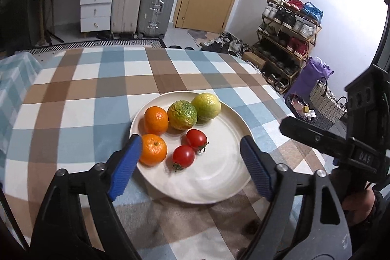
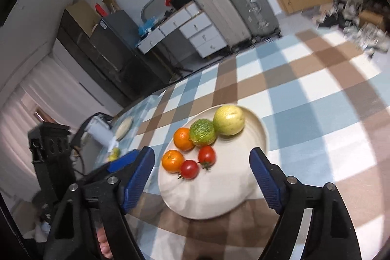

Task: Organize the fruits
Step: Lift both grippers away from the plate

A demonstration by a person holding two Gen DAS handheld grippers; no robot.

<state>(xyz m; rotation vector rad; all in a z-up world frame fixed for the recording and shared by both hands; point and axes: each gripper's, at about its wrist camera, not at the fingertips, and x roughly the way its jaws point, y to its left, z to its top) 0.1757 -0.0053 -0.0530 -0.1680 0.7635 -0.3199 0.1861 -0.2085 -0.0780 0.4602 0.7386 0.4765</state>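
Six fruits sit grouped on the white plate (image 1: 229,138) on the checked table (image 1: 80,89): two oranges (image 1: 153,149), two tomatoes (image 1: 183,156), a wrinkly green fruit (image 1: 182,115) & a pale yellow-green one (image 1: 206,106), all toward the plate's far-left side, w/ the near-right part bare. Looks like the sorting is about done, so the step in hand is prob. backing off cleanly; best to lift both claws up & away w/o nudging the rim or rolling the tomatoes, which sit loose. Left claw (image 1: 190,165) is spread wide, nothing between its blue pads, hovering over the plate's near edge. Right claw (image 2: 202,177) is likewise wide apart & empty, touching nothing as far as I can tell.
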